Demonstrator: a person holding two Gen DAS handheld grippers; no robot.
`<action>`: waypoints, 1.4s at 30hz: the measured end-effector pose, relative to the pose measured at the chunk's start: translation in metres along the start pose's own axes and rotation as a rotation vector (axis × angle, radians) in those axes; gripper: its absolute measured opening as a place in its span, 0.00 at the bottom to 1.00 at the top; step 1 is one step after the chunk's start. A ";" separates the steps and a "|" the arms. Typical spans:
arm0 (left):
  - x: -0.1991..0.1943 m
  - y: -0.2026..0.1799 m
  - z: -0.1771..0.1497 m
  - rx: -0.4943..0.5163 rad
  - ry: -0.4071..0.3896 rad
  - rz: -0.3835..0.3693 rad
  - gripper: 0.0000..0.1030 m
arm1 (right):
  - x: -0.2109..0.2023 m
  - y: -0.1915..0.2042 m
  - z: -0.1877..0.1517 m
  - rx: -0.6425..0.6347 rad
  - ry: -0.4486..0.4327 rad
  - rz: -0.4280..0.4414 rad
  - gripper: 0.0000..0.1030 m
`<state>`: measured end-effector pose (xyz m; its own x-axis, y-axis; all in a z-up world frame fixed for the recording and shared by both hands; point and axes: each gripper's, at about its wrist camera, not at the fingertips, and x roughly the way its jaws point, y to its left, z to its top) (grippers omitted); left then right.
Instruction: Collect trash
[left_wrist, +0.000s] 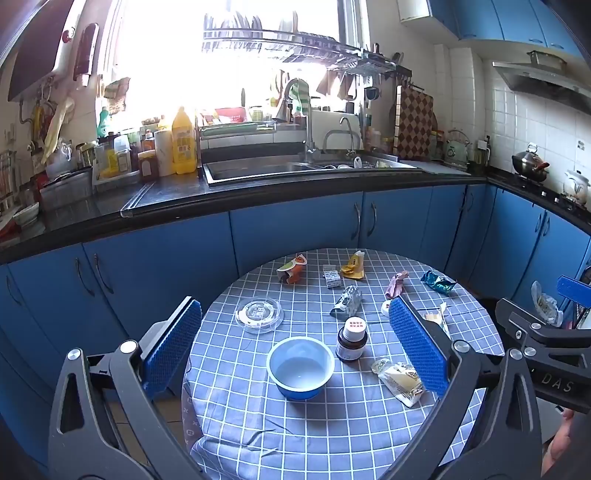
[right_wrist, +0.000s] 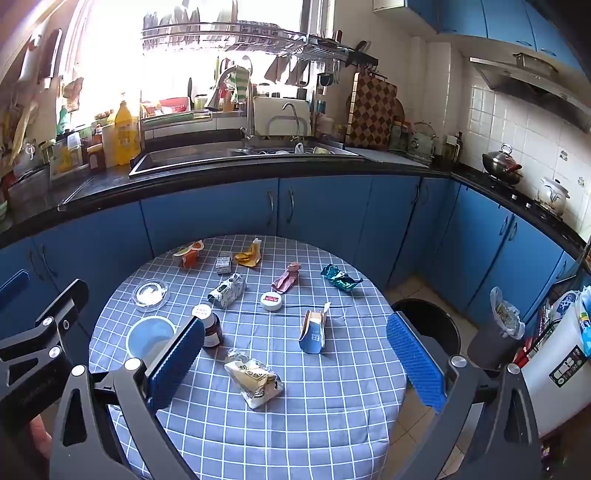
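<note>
Holding both tools over the near edge of the round table, you have its soft blue-and-white checked cloth spread below you. Your left gripper has its ribbed blue pads wide apart and empty, framing a smooth blue bowl and a small brown glass bottle with a white cap. Your right gripper is spread just as wide, gripping nothing, with a crinkled pale snack wrapper lying flat between its fingers. Past that, a folded blue-and-white carton stands upright, a round white jar lid lies beyond it, and a clear plastic lid sits to the left. Further out lie scattered crumpled foil wrappers: silver, pink, teal, gold and an orange cup. On the floor right of the table stands a round black bin. Blue cabinets and a steel sink lie farthest.
</note>
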<state>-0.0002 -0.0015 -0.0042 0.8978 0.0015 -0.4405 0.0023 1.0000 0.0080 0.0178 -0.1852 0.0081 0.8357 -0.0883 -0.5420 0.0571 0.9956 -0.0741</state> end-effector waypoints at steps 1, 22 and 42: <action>0.001 0.000 -0.002 0.001 0.001 0.000 0.97 | -0.006 0.001 0.000 0.001 0.001 0.001 0.93; 0.005 0.000 -0.002 -0.007 0.012 -0.008 0.97 | 0.000 0.000 0.001 0.004 0.000 0.002 0.93; 0.005 0.000 -0.001 -0.004 0.012 -0.009 0.97 | 0.000 0.000 0.001 0.004 0.003 0.003 0.93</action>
<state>0.0034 -0.0015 -0.0076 0.8923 -0.0075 -0.4515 0.0085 1.0000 0.0001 0.0181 -0.1852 0.0093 0.8342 -0.0854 -0.5448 0.0566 0.9960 -0.0695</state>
